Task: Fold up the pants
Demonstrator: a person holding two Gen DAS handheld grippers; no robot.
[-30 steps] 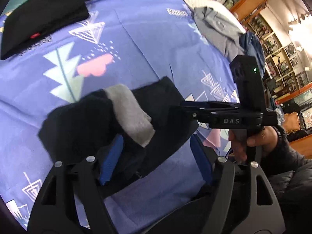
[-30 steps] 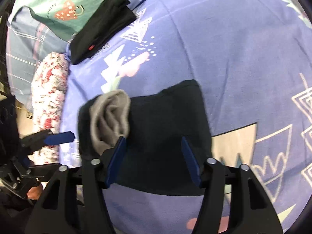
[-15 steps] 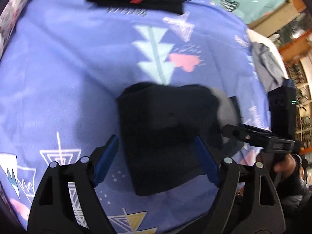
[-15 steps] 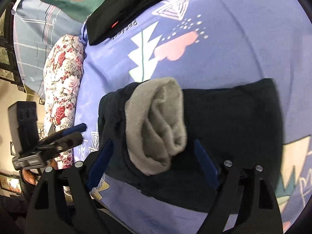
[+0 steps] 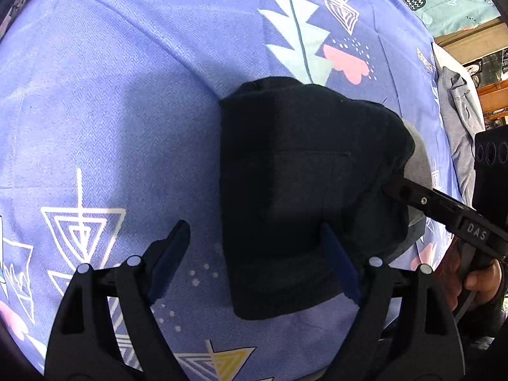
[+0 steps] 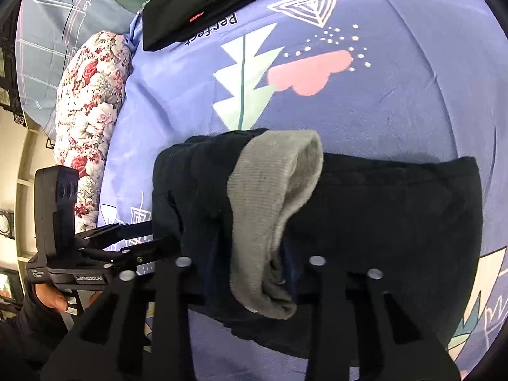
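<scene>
Dark pants (image 5: 295, 190) lie folded on the blue patterned bedsheet (image 5: 111, 95). Their grey ribbed cuff (image 6: 273, 197) is turned up over the dark cloth. My right gripper (image 6: 250, 266) has its jaws closing, and the pads pinch this grey cuff with a fold of dark cloth. In the left wrist view the right gripper (image 5: 389, 187) reaches into the pants' right side. My left gripper (image 5: 254, 250) points steeply down with its jaws opening wide. One finger is over the sheet, the other over the pants, and the pants' left edge lies between them, unpressed.
A folded black garment (image 6: 216, 9) lies at the far end of the bed beside a floral pillow (image 6: 89, 111). A grey garment (image 5: 460, 120) hangs over the bed's right edge. Wooden shelves (image 5: 489, 57) stand beyond it.
The right gripper slid over the grey cuff and closed onto it. The left gripper rolled, sank toward the bed and shifted left, from above the pants to astride their left edge.
</scene>
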